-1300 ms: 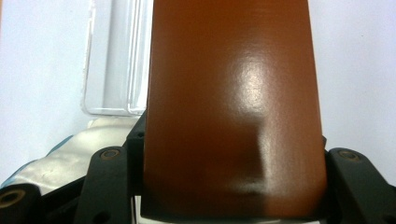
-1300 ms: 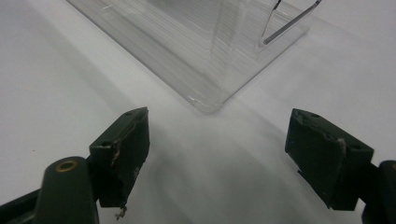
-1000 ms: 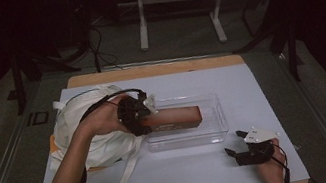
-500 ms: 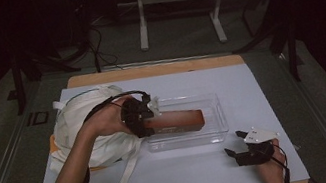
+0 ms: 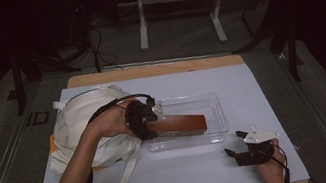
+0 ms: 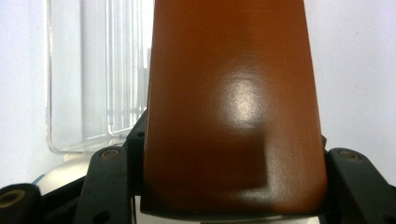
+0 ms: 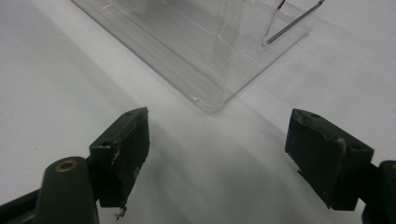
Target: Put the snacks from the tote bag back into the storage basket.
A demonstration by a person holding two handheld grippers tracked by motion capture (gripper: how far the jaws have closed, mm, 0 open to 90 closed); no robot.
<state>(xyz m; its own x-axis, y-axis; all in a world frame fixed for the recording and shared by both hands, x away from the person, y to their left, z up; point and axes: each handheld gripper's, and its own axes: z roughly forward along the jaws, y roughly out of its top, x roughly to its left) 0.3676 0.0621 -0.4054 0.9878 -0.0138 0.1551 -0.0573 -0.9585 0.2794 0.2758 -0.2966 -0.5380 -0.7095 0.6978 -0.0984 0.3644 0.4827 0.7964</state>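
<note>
The brown box is seen to be smooth and glossy, with a bright highlight on its face. The tray is made of clear, shiny plastic. The bag is of soft, matt white cloth. The bench shows a wooden edge and is covered by a matt white sheet. The pads of the right tongs look like matt black rubber, scuffed at the edges.

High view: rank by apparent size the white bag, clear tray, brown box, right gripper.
1. white bag, largest, though the forearm covers part of it
2. clear tray
3. brown box
4. right gripper, smallest; nearer the camera, so it looks bigger than it would beside the box
</note>
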